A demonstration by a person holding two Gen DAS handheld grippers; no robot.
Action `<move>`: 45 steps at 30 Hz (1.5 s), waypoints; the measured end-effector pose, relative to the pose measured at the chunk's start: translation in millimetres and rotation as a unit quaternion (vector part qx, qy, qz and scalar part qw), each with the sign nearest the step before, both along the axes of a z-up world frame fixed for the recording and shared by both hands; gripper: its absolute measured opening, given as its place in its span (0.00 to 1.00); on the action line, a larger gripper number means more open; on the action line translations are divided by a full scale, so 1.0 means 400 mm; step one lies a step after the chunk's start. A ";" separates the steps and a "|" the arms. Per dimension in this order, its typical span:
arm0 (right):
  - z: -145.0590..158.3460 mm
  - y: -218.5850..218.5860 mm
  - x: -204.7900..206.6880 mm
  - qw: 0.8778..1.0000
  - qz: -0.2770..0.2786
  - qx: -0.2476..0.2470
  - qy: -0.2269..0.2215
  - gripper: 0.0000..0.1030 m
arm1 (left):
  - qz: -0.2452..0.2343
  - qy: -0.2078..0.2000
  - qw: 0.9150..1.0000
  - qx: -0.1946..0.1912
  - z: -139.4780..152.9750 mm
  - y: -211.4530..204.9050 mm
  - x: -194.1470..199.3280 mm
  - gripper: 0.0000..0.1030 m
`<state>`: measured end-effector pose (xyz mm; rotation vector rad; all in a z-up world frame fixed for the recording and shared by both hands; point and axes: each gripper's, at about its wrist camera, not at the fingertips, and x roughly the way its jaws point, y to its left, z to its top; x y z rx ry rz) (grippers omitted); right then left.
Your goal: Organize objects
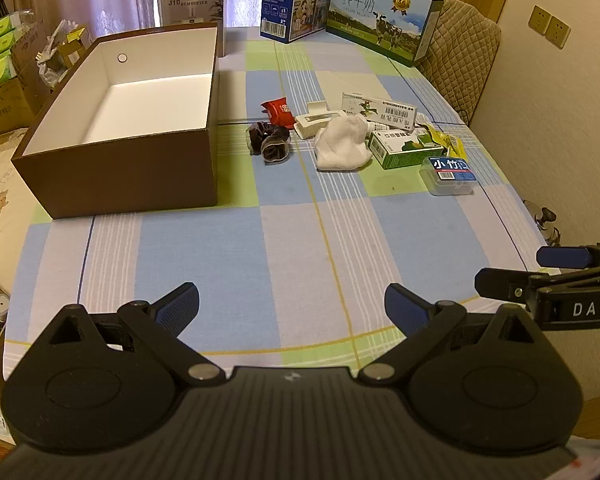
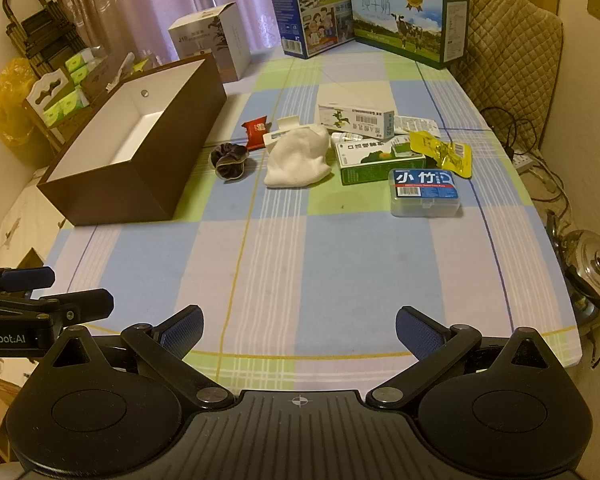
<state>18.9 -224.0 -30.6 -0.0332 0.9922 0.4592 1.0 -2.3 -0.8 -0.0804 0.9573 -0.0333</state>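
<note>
Both the left gripper (image 1: pixel 292 308) and right gripper (image 2: pixel 299 330) hang with jaws released and empty over the lower edge of a checked-cloth table (image 1: pixel 228 248). At upper left sits an open brown cardboard box (image 1: pixel 132 176); right of centre lie a dark scrunchie (image 1: pixel 270 140), white cloth (image 1: pixel 342 146), green carton (image 1: pixel 404 148) and clear plastic case (image 2: pixel 424 192).

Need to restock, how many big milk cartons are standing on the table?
2: tall dark-blue milk carton at the table's far edge, light-blue cow-print milk carton beside it, rightward. No others visible.
</note>
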 end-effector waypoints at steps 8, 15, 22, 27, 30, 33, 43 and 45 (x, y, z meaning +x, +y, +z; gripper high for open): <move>-0.001 0.000 0.003 1.000 0.001 0.000 0.001 0.98 | 0.001 0.001 1.000 -0.001 0.001 0.000 0.001 0.95; -0.002 0.001 0.009 1.000 0.001 0.000 0.001 0.98 | 0.001 0.002 1.000 -0.001 -0.006 0.000 -0.001 0.95; -0.002 -0.001 0.019 1.000 0.001 0.000 0.001 0.98 | 0.001 0.002 1.000 -0.001 -0.006 0.000 -0.001 0.95; 0.000 -0.002 0.027 1.000 0.002 0.000 0.001 0.98 | 0.002 0.002 1.000 -0.001 -0.007 -0.002 0.003 0.95; 0.000 0.000 0.029 1.000 0.003 0.000 0.000 0.98 | 0.003 0.002 1.000 -0.001 -0.007 -0.002 0.003 0.95; -0.002 0.002 0.031 1.000 0.004 -0.001 0.001 0.98 | 0.004 0.003 1.000 -0.001 -0.007 -0.002 0.003 0.95; -0.003 0.001 0.071 1.000 0.007 -0.002 0.003 0.98 | 0.012 0.006 1.000 0.000 -0.014 -0.009 0.033 0.95; -0.004 0.000 0.071 1.000 0.007 -0.003 0.004 0.98 | 0.013 0.006 1.000 0.000 -0.014 -0.009 0.034 0.95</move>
